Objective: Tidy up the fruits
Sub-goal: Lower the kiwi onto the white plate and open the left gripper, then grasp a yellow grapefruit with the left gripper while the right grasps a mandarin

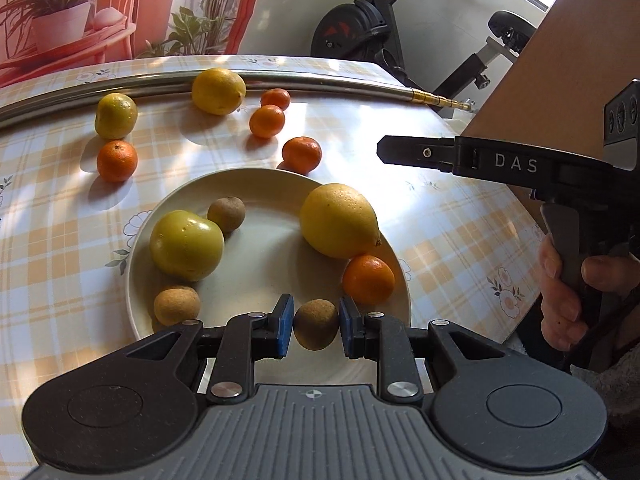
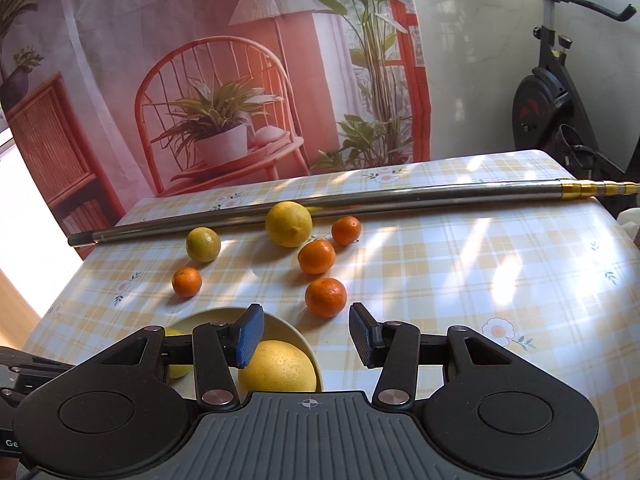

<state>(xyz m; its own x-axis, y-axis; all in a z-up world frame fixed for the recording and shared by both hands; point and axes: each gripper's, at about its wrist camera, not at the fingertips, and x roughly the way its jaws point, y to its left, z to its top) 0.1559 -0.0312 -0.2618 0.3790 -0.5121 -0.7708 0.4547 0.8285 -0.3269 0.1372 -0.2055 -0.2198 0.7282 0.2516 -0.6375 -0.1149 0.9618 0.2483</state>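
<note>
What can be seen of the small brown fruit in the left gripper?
The brown fruit is small, roundish and matt, with a rough tan skin like a longan's. It sits between the blue pads of the left gripper, which is shut on it, above the near rim of the cream plate. Its underside is hidden, so contact with the plate cannot be told.

"DAS" in white on the right claw (image 1: 384,151), partial "Ge" on the left claw's side (image 2: 10,443)

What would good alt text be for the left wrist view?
The left gripper holds a small brown fruit over a cream plate of fruit on a checked tablecloth; the right gripper hangs nearby.
</note>
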